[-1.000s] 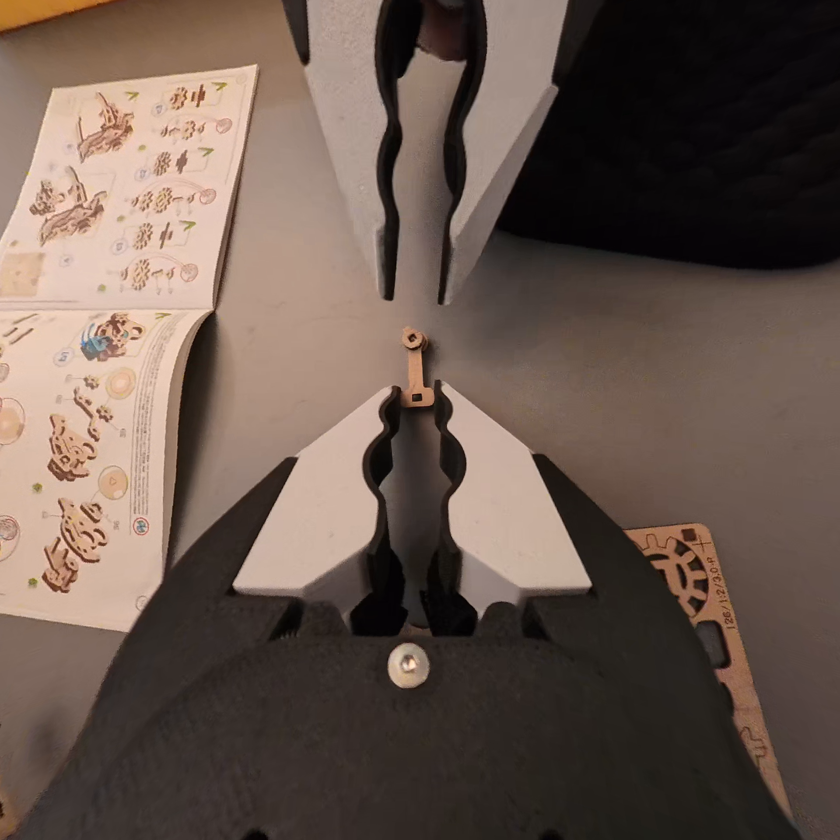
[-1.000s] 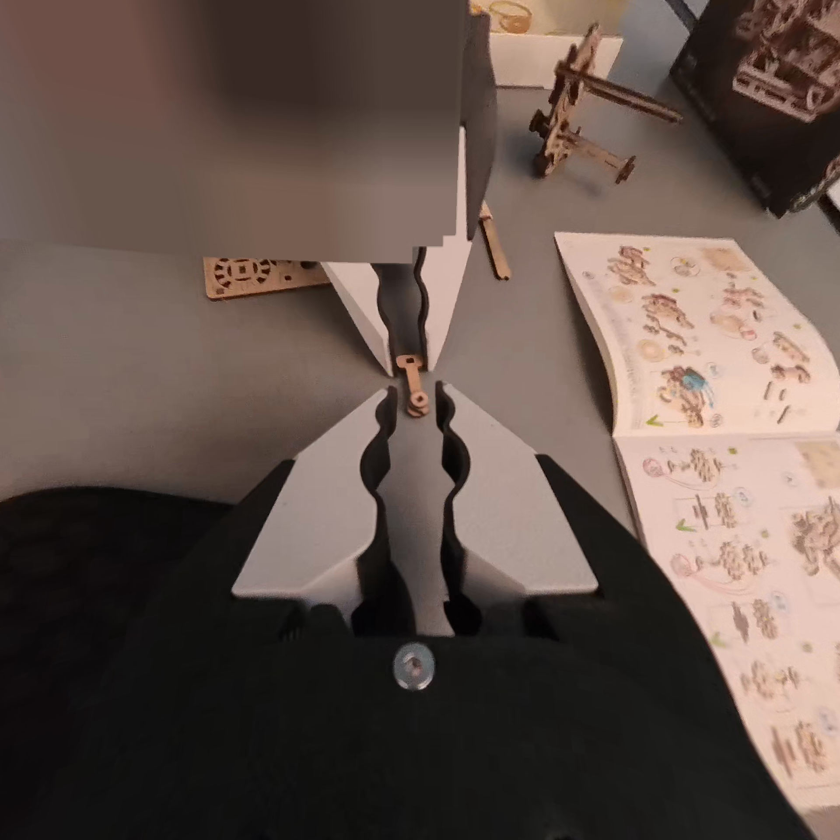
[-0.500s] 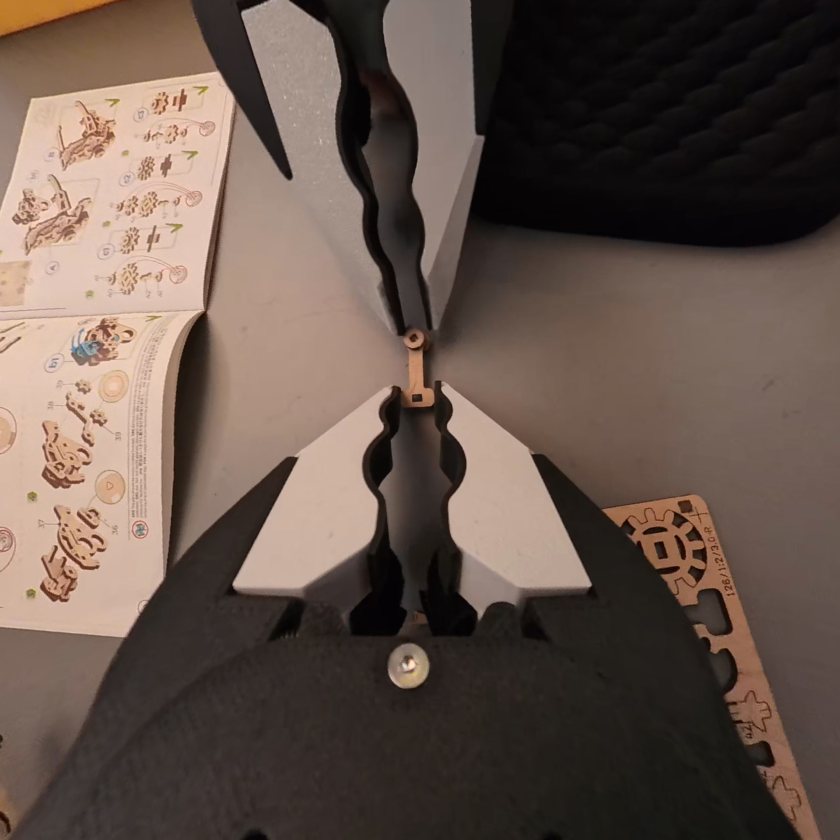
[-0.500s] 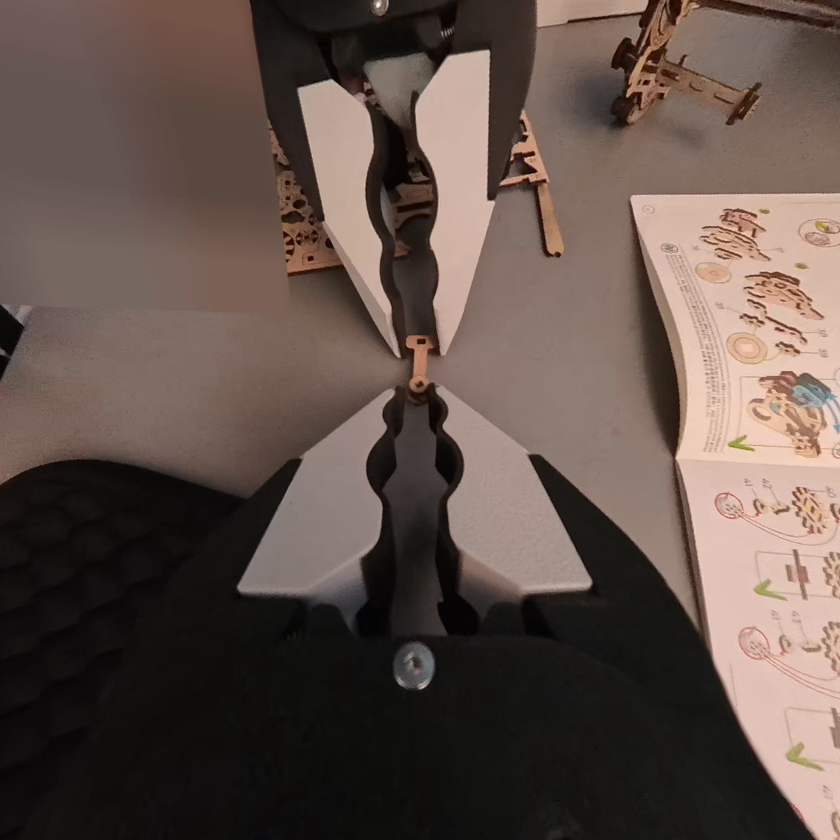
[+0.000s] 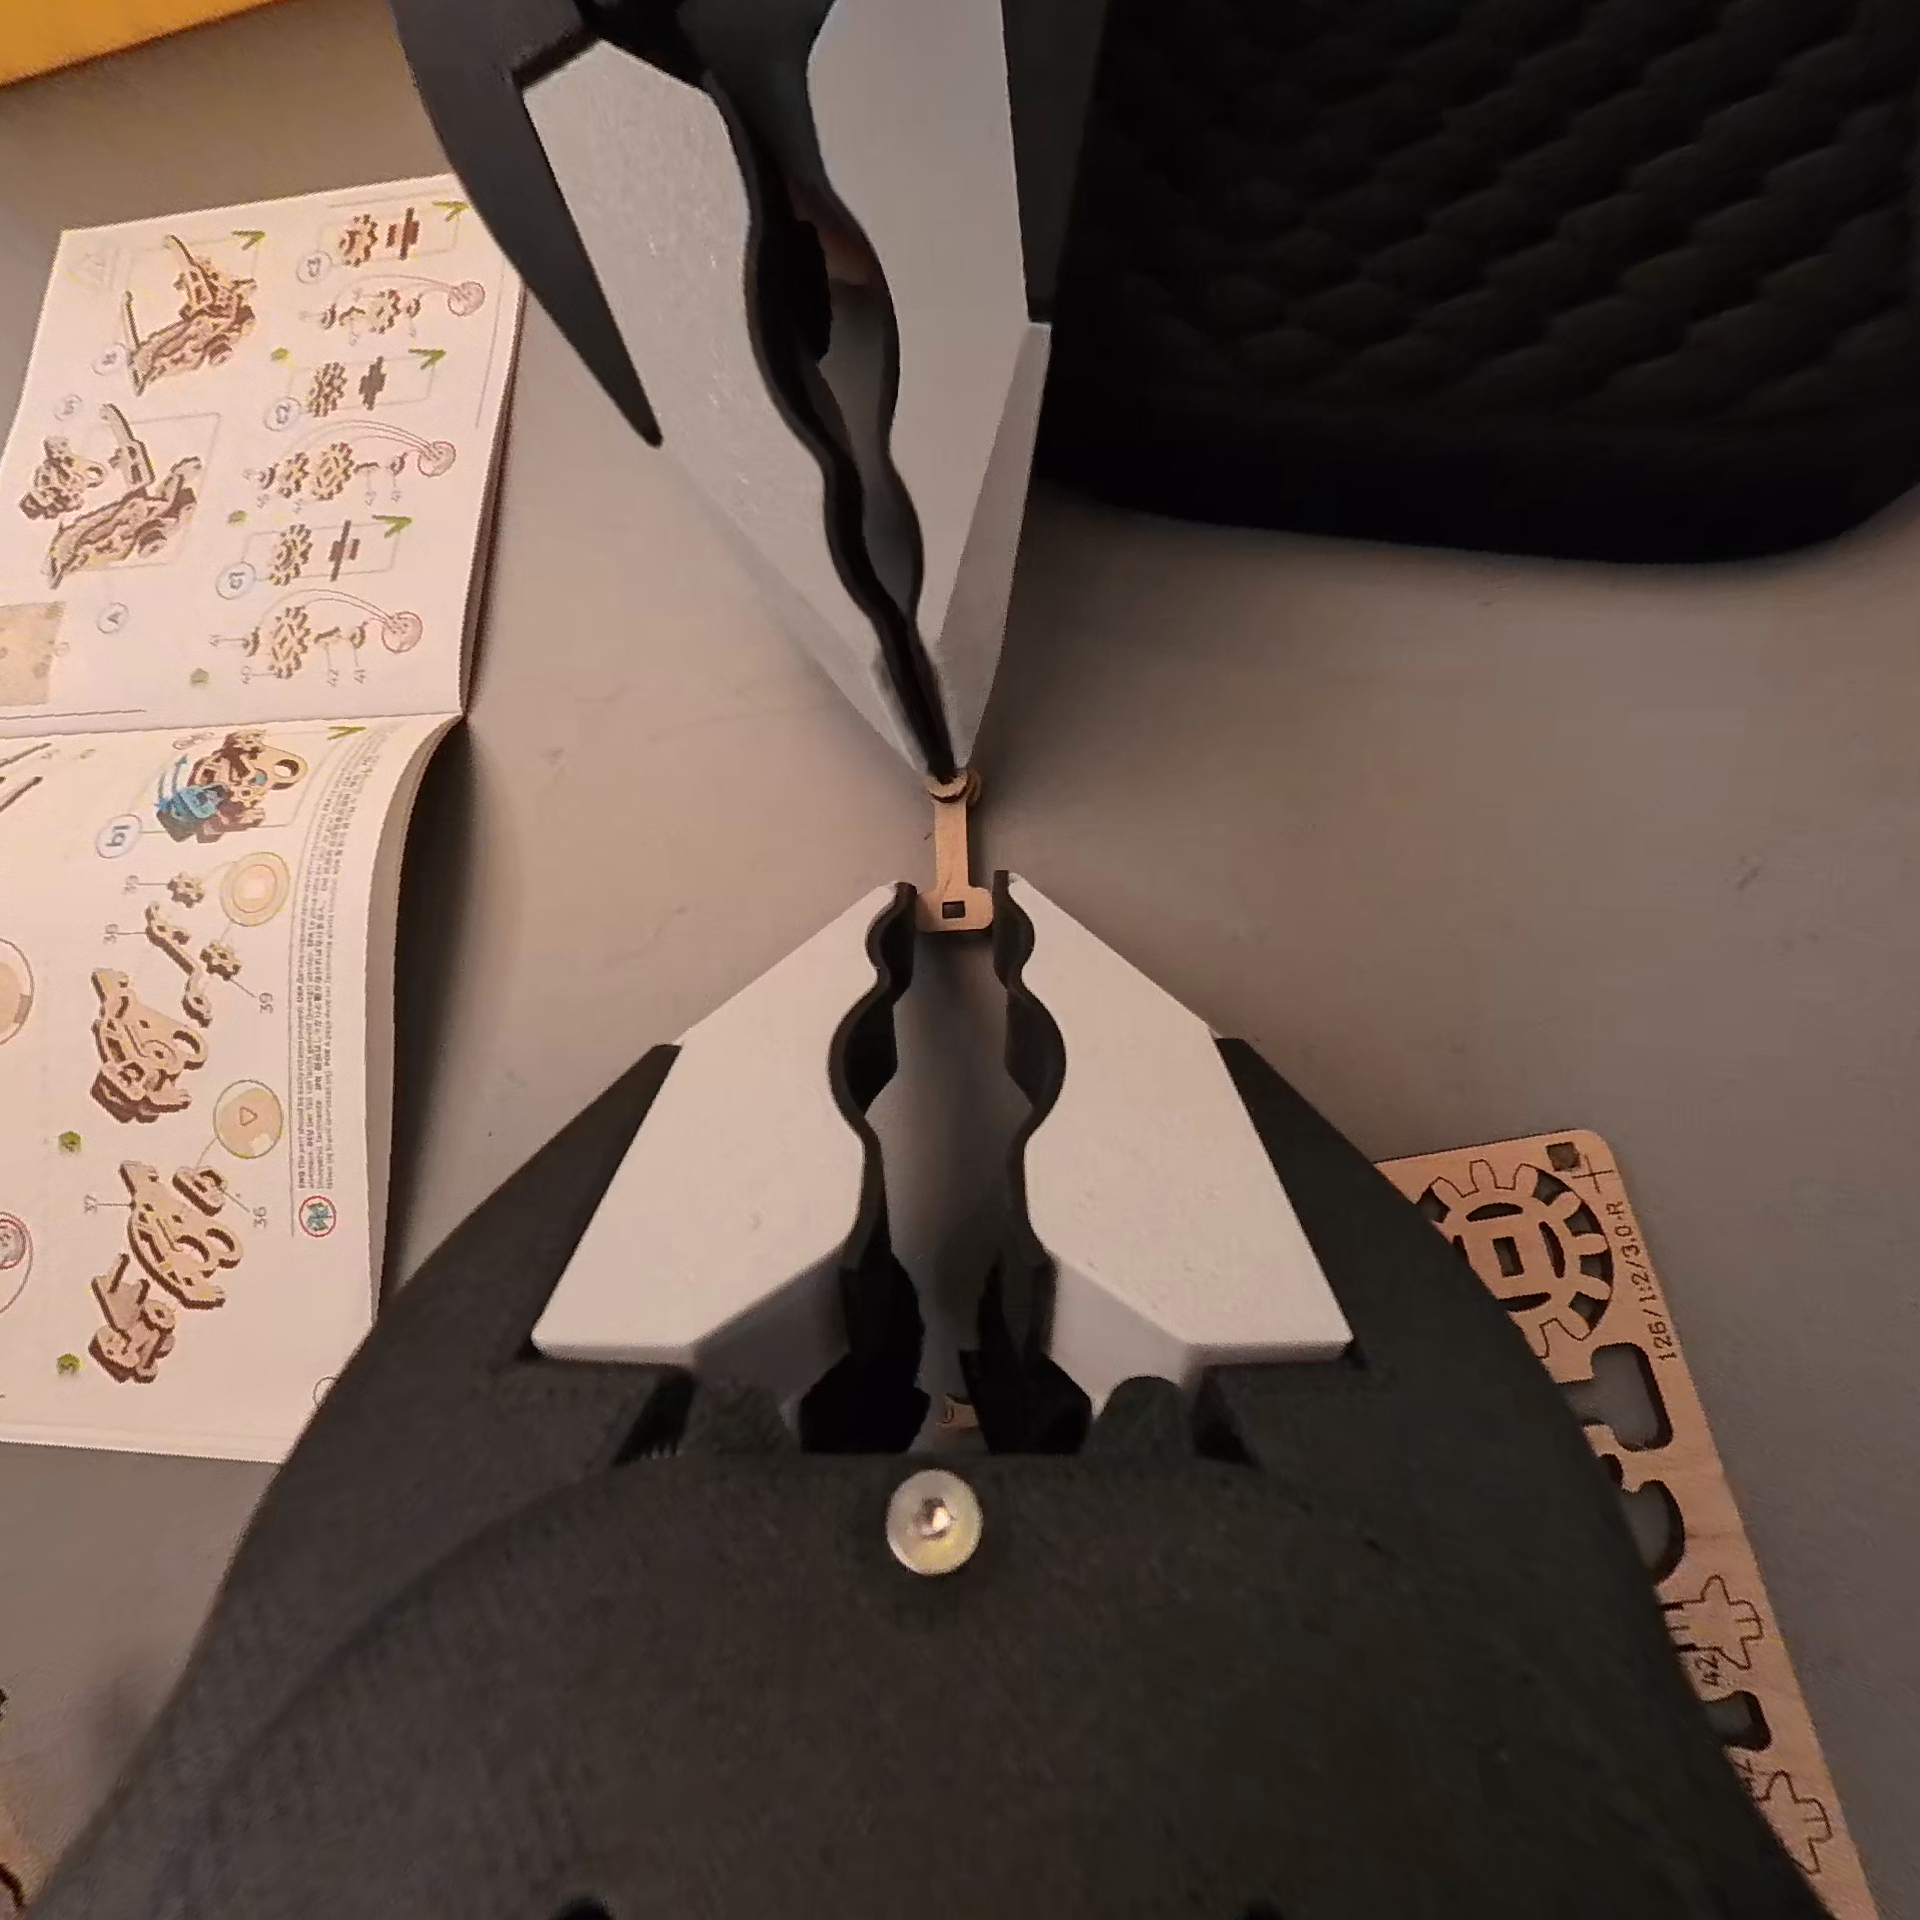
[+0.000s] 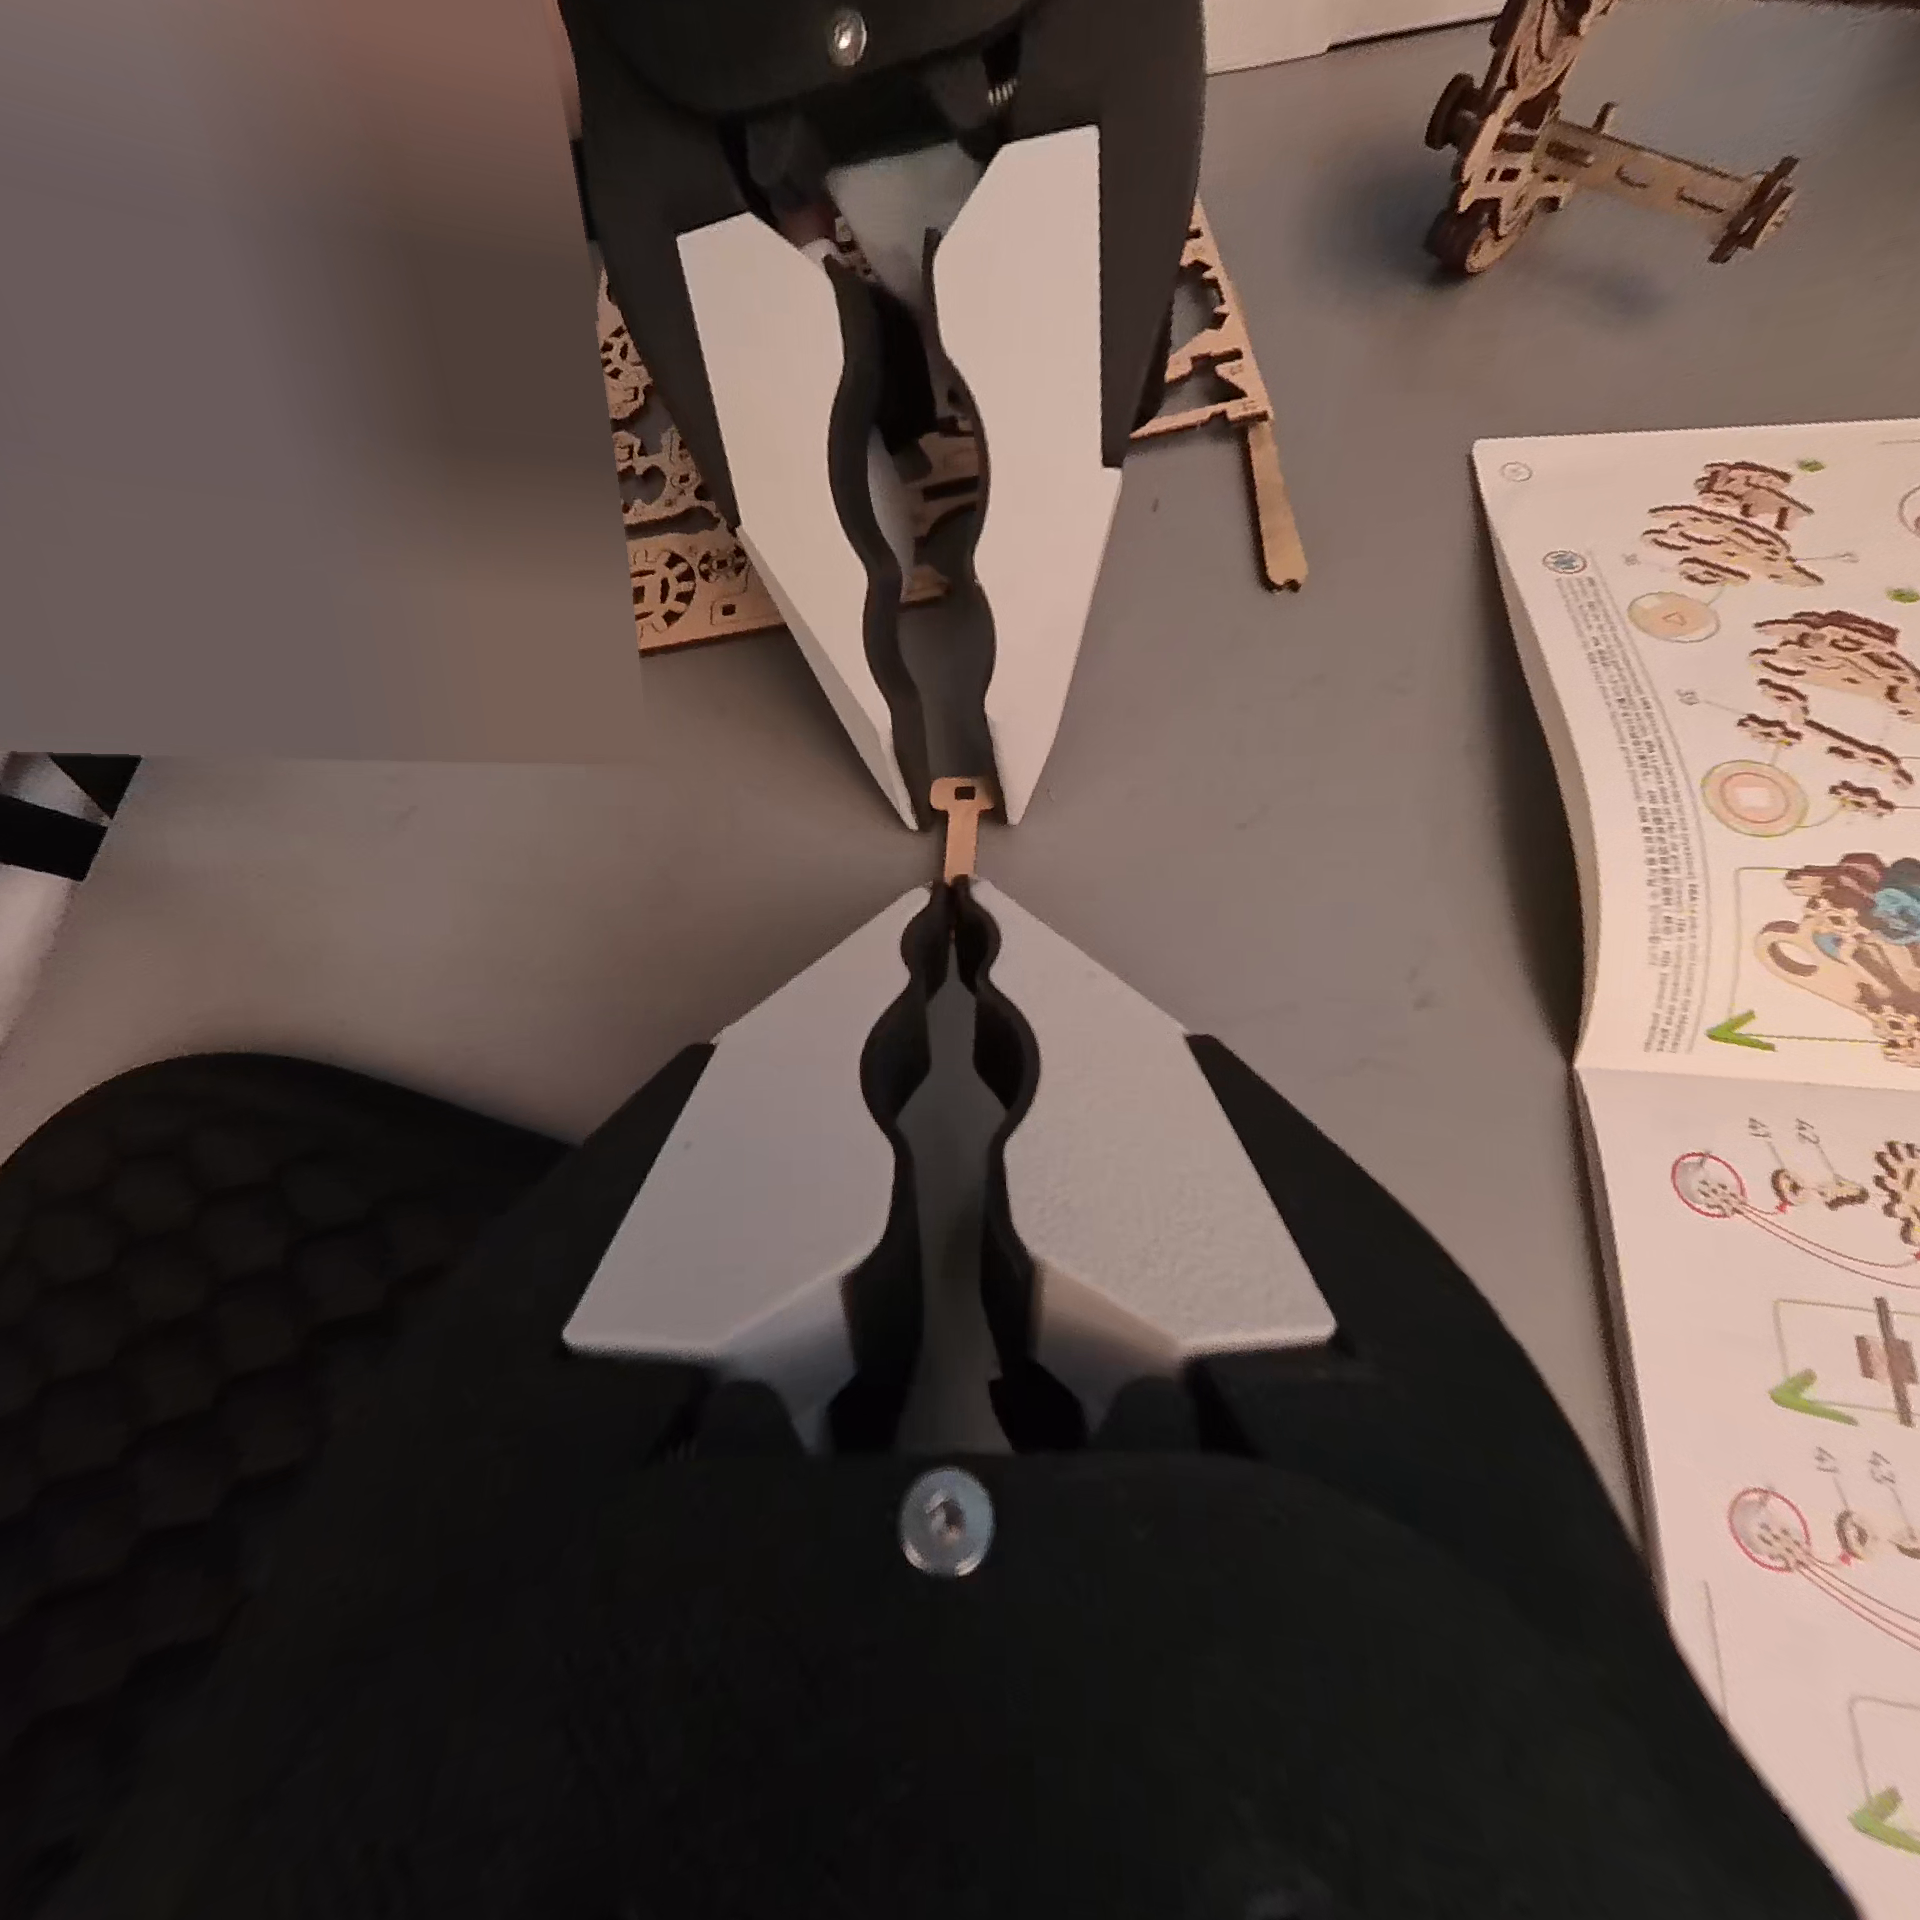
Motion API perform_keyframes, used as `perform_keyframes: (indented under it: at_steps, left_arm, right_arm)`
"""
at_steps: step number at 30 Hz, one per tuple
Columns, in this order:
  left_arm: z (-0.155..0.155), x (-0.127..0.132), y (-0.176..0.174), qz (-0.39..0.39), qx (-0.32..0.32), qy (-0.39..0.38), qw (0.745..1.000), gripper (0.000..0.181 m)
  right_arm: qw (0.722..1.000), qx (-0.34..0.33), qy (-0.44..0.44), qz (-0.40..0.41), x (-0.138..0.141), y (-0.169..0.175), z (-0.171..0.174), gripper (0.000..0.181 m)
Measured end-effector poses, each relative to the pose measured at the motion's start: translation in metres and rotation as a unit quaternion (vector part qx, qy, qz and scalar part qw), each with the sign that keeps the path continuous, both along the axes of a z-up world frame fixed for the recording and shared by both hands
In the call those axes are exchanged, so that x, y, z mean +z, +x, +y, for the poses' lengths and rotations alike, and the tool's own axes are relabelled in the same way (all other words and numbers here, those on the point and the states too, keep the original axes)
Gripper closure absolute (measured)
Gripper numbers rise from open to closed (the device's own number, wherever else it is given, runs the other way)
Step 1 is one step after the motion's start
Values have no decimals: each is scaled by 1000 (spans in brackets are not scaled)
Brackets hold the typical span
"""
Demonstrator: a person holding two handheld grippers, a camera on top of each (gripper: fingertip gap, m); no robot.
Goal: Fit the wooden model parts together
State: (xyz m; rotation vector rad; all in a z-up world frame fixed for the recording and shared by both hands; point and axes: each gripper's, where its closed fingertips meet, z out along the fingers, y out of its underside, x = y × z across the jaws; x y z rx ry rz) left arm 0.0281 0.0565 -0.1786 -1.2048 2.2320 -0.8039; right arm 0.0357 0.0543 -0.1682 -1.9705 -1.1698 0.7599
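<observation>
A small wooden lever (image 5: 954, 844) with a square-holed end and a round end hangs above the grey table between my two grippers. My left gripper (image 5: 951, 902) is shut on its square end. My right gripper (image 5: 948, 771) reaches in from the top of the left wrist view and is shut on the round end. In the right wrist view my right gripper (image 6: 956, 896) pinches the round end of the lever (image 6: 961, 844), hiding it. The left gripper (image 6: 961, 816) holds the square end opposite.
An open instruction booklet (image 5: 208, 727) lies beside the grippers and shows in the right wrist view (image 6: 1766, 935). Laser-cut wooden sheets (image 5: 1558, 1299) (image 6: 686, 582), a loose strip (image 6: 1278, 509), a partly built wooden model (image 6: 1538, 135) and a black honeycomb cushion (image 5: 1507, 260) surround them.
My right gripper, open and apart from the lever a second ago, has moved onto the round end and shut on it. The left gripper has kept its hold on the square end.
</observation>
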Motion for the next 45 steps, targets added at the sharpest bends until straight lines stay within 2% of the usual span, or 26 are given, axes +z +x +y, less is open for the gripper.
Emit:
perform_keyframes:
  at_steps: [5,6,7,10,12,15,16,18,22,23,26,27,28,31,33,35,38,40,42,45]
  left_arm:
    - [0,0,0,5,5,-11,1000,168]
    - [0,0,0,10,9,-19,1000,168]
    - [0,0,0,18,16,-32,999,168]
    - [-2,1,-3,55,38,-114,991,168]
    - [-6,6,-5,90,55,-202,974,168]
    - [-13,26,-5,113,61,-350,928,169]
    - [-13,31,-6,114,59,-377,917,169]
    - [-11,29,-9,123,64,-385,912,168]
    - [-14,31,-10,132,61,-410,901,169]
    - [-15,31,-10,135,59,-415,898,169]
    - [-18,32,-11,147,55,-434,887,168]
    - [-16,30,-11,150,61,-433,887,166]
    - [-14,27,-10,152,68,-427,889,156]
    - [-3,18,-10,145,83,-377,911,143]
    - [-1,16,-11,134,74,-330,931,147]
    - [-4,19,-10,108,48,-281,952,148]
    - [-15,16,-16,96,4,-215,972,152]
    - [-19,9,-18,98,-8,-185,978,153]
    - [-20,6,-15,99,-2,-177,979,155]
    - [-23,3,-17,107,-13,-176,978,176]
  right_arm:
    - [1000,-4,15,-3,0,1,1,181]
    - [999,-3,31,-9,1,1,1,172]
    - [999,1,52,-16,2,2,0,160]
    - [990,22,128,-59,6,3,-4,160]
    - [978,30,184,-91,7,2,-5,160]
    - [968,28,217,-126,5,1,-3,159]
    - [966,25,224,-130,5,1,-3,165]
    - [963,23,242,-114,13,-2,-3,174]
    - [973,8,221,-71,21,-3,-3,167]
    - [977,9,206,-62,21,-3,-5,175]
    - [990,16,137,-29,17,-5,-13,181]
    - [995,7,102,-19,14,-3,-12,181]
    - [998,-10,66,-9,11,-2,-10,181]
    - [998,-54,-33,0,1,4,-3,181]
    - [997,-57,-51,-14,-3,6,-4,181]
    - [999,-33,-15,-22,0,2,-8,181]
    - [997,9,74,-31,13,-8,-17,160]
    - [992,41,112,-44,14,-16,-25,159]
    - [993,25,97,-59,8,-16,-21,158]
    - [997,-1,54,-48,6,-13,-16,159]
